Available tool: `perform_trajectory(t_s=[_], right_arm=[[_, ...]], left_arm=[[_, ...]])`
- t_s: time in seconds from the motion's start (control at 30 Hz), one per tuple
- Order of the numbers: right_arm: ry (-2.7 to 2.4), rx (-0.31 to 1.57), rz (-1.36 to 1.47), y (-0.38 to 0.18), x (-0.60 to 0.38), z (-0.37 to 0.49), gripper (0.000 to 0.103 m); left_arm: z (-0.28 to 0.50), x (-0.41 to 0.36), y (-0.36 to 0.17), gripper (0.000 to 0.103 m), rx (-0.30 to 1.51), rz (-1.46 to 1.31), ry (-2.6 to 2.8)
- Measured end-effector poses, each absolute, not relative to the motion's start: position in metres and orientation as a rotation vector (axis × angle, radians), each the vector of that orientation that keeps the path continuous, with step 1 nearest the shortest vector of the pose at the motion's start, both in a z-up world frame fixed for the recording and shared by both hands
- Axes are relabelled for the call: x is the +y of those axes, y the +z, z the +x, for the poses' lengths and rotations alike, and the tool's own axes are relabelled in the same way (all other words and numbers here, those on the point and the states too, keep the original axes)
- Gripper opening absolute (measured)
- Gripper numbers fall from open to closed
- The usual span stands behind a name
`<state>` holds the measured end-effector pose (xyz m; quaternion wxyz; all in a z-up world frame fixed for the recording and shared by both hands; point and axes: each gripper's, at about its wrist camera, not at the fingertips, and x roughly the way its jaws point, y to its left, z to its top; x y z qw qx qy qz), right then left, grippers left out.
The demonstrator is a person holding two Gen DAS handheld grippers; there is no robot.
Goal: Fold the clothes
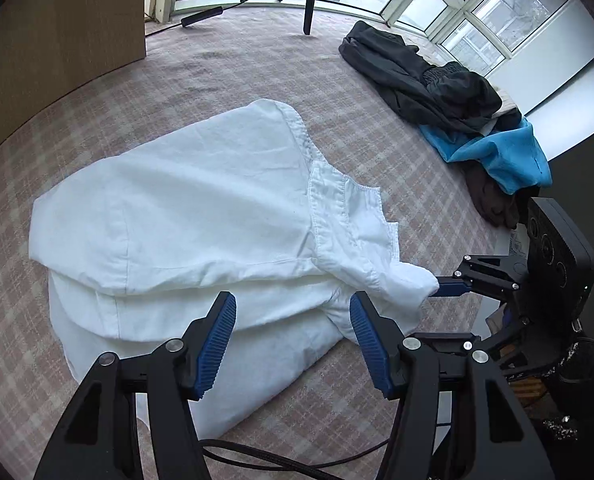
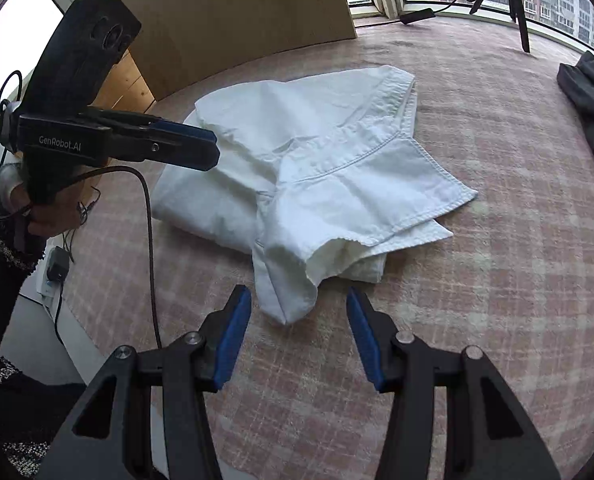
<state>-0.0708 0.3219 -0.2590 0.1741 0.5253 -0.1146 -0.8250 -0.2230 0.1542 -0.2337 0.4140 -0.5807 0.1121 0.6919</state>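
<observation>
Both the left gripper and right gripper hover with jaws open; pinching one layer of the white shirt could undo its fold

soft window daylight, sharp, fisheye-warped edges

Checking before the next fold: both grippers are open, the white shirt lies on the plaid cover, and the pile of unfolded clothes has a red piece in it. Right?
Not quite: that piece is blue, as the left wrist view shows. Left gripper and right gripper are open; the white shirt lies on the plaid cover.
</observation>
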Motion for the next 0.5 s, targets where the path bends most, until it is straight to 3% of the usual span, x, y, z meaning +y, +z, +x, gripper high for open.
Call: perform_trajectory(t_s=[0.13, 0.17, 0.2, 0.5], right_arm=[[-2.264, -0.339, 1.400, -0.235, 0.319, -0.069, 0.023], [-2.256, -0.343, 1.380, -0.227, 0.320, -0.068, 0.013], [-2.259, -0.343, 1.381, -0.222, 0.322, -0.070, 0.010], [-2.307, -0.265, 1.450, -0.219, 0.325, -0.075, 0.003]], left_arm=[[-0.228, 0.156, -0.243, 0.056, 0.304, -1.466, 1.744], [-0.229, 0.157, -0.246, 0.055, 0.308, -1.466, 1.744], [-0.230, 0.157, -0.248, 0.055, 0.312, -1.467, 1.745], [-0.176, 0.138, -0.219, 0.056, 0.314, -1.295, 1.629]])
